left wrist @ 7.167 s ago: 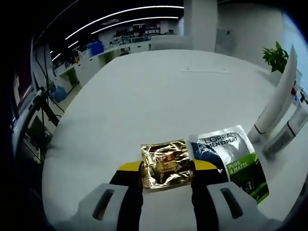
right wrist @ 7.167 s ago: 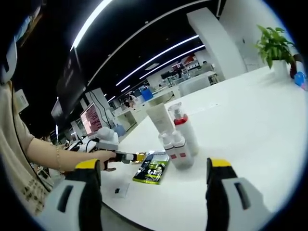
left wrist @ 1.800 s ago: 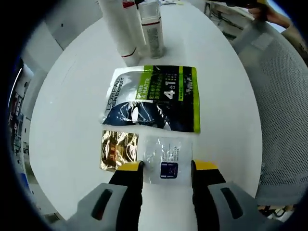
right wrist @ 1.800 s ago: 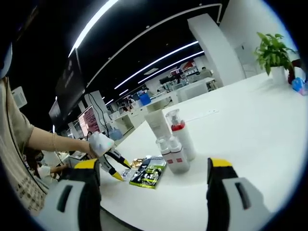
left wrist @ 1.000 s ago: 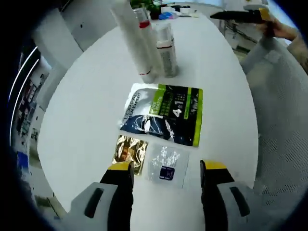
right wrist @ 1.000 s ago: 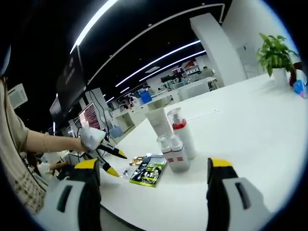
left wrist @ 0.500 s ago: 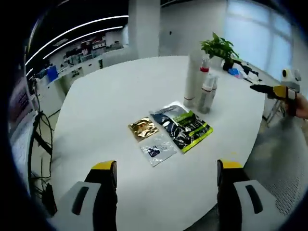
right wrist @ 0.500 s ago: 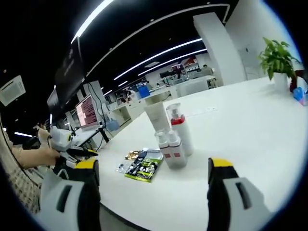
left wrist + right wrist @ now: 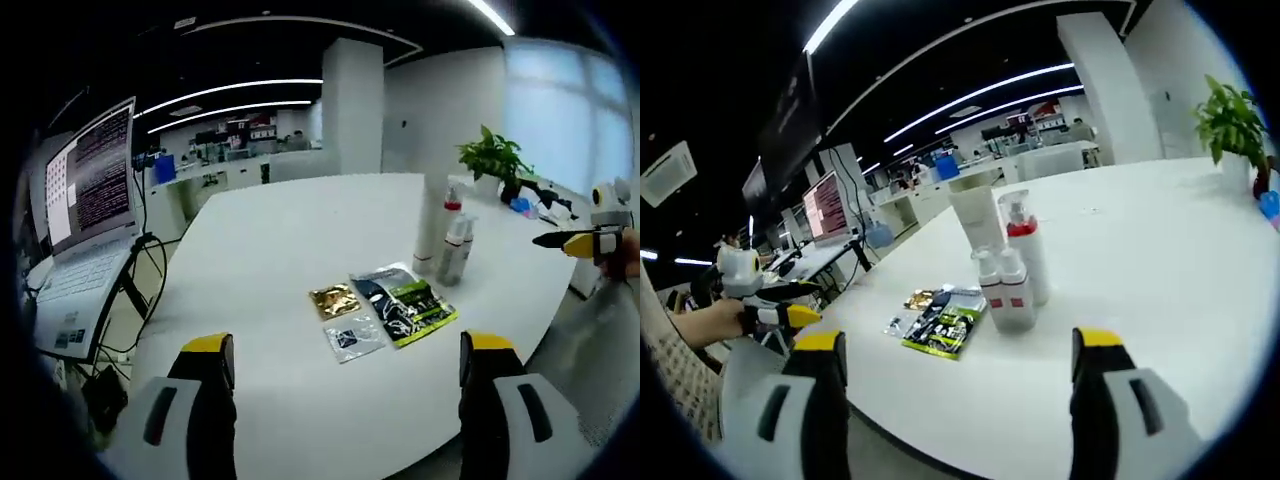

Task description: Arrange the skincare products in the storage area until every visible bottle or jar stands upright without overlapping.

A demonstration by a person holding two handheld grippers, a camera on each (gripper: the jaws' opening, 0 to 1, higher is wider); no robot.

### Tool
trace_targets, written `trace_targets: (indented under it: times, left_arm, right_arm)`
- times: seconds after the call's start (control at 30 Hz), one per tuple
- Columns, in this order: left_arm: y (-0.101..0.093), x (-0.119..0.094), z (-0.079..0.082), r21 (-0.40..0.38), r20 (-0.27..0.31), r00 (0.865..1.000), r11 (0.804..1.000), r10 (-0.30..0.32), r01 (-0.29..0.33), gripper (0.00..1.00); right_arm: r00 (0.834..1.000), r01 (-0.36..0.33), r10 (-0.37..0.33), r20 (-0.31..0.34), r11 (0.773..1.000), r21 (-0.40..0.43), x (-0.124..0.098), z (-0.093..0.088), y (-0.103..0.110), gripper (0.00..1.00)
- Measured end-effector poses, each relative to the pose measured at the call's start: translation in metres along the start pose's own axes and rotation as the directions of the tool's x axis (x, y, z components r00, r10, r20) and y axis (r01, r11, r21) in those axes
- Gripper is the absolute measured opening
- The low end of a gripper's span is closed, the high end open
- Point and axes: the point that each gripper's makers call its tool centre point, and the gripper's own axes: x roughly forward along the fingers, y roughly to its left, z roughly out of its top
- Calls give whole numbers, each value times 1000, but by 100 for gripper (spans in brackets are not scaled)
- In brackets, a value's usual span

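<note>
Both our grippers, left (image 9: 340, 365) and right (image 9: 950, 375), gape empty | bottles (image 9: 1007, 282) upright ahead, sachets (image 9: 385, 305) flat | we judge: hold back, leave arrangement.

Laptop (image 9: 75, 235) open at table (image 9: 270, 230) edge, potted plant (image 9: 492, 160) far side.

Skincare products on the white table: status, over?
Both hand-held grippers open, empty, off the table edge. Tall white tube, red-collared pump bottle and two small white bottles upright, clustered. Green-black sachet, gold sachet and clear sachet lie flat, no overlap. Nothing in the way.
</note>
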Motion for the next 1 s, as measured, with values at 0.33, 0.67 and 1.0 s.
trace_targets:
  times: [0.33,0.67,1.0]
  left_arm:
    - [-7,5,-8,35,-39,999,999,-26,27,92]
    - [-10,5,-12,55,-62,997,998,-38,41,91]
    - [-9,5,-11,63,-59,998,997,-30,34,91]
  right_arm:
    - [1000,19,-19,13,1000,14,-3,2,-5,93]
    - [999,31,-31,23,999,26,-5,3,-9,94]
    - [1000,27,-27,12,999,19,-3,1,-6,93]
